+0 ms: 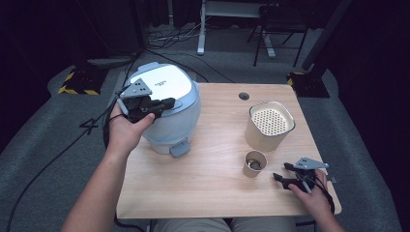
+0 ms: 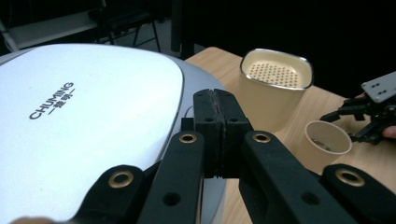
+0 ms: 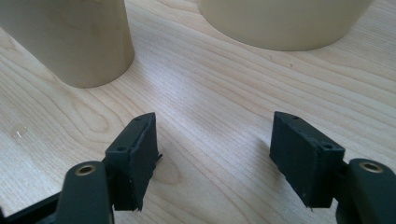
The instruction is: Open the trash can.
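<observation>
On the wooden table [image 1: 203, 179], taking the rice cooker [image 1: 181, 123] as our landmark, we list:

Item 1, rice cooker: stands at the table's far left corner, lid down, front latch facing the person.

Item 2, beige canister [image 1: 270, 126] with a perforated insert: well to the right of the cooker, upright.

Item 3, small paper cup [image 1: 254, 164]: right of the cooker and nearer the person, just in front of the canister, upright, with something dark in the bottom that we cannot identify.

Progress: we judge the work barely begun. The cooker lid is not yet raised, and the cup's contents are not yet poured. Opening the cooker and any filling remain.

Item 4, left gripper [image 1: 167, 103]: jaws pressed together on nothing, poised over the right edge of the cooker's lid; whether they touch it we cannot tell.

Item 5, right gripper [image 1: 281, 171]: far right of the cooker, beside the cup, jaws spread apart and empty, low over bare wood.
</observation>
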Demonstrator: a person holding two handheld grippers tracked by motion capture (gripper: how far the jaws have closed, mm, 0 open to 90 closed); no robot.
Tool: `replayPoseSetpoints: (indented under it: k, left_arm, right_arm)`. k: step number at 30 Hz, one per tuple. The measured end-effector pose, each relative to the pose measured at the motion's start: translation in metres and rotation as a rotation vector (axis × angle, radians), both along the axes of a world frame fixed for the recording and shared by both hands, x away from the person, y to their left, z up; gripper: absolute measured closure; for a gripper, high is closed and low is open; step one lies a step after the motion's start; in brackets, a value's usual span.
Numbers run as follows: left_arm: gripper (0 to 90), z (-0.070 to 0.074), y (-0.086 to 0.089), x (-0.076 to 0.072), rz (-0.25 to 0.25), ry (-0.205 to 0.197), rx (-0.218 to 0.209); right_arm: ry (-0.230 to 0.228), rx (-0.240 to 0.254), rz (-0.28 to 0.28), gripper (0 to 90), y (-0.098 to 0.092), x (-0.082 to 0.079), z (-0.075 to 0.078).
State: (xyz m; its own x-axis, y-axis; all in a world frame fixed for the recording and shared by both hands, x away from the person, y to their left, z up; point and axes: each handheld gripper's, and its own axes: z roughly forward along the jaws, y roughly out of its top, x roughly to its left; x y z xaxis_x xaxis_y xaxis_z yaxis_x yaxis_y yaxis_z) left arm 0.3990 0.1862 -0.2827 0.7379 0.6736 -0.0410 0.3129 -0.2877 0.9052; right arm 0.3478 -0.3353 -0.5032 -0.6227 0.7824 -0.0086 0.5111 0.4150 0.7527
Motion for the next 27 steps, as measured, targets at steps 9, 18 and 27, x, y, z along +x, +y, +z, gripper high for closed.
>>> replayPoseSetpoints:
  k: [9,18,27]
  left_arm:
    - [88.3,-0.003,-0.004,0.003,0.011,0.011,0.022]
    - [89.4,0.001,-0.011,0.001,0.042,-0.003,0.094]
    - [89.8,0.001,-0.015,-0.001,0.049,-0.003,0.123]
  right_arm:
    - [0.000,0.000,0.000,32.4,0.000,0.000,0.000]
    - [0.000,0.000,0.000,32.4,0.000,0.000,0.000]
    - [-0.001,0.000,-0.001,32.4,0.000,0.000,0.000]
